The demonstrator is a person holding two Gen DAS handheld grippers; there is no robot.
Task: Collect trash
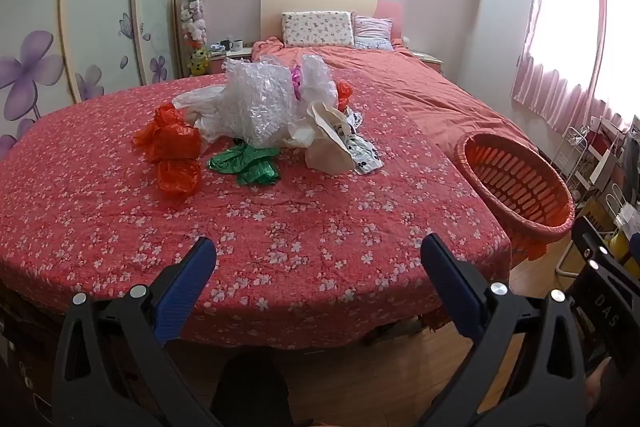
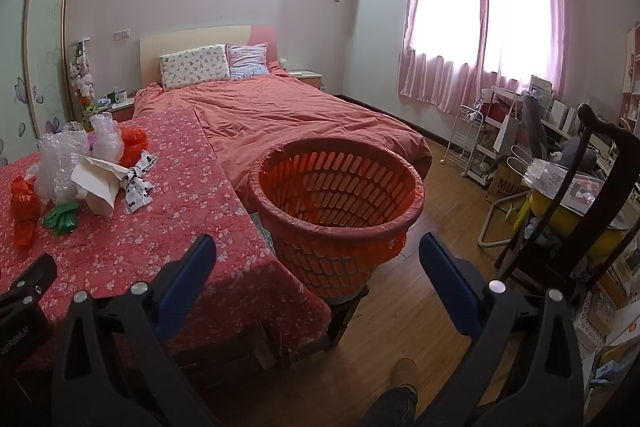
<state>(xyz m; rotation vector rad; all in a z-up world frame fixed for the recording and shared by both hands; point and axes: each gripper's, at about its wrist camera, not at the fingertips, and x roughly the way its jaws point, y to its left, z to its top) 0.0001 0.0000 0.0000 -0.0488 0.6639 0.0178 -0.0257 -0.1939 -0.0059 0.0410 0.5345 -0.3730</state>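
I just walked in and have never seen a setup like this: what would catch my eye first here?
Probably the heap of crumpled trash, bubble wrap with orange and green plastic bags, piled mid-way on the red flowered tablecloth. Next, the round orange slatted plastic basket, empty, standing beside the table's right edge. Up close, two open, empty, blue-padded black grippers, left and right, frame each view.

1. The left gripper point(image 1: 318, 267) tilts downward, its jaws spread wide with nothing between the blue pads point(image 1: 186, 287).
2. The right gripper point(image 2: 318, 267) also tilts downward, jaws equally wide and empty.
3. In the left wrist view, the right gripper's black body shows at the right edge.
4. A trouser leg point(image 2: 394, 407) and what may be a brown shoe point(image 2: 404, 373) show below the right gripper.
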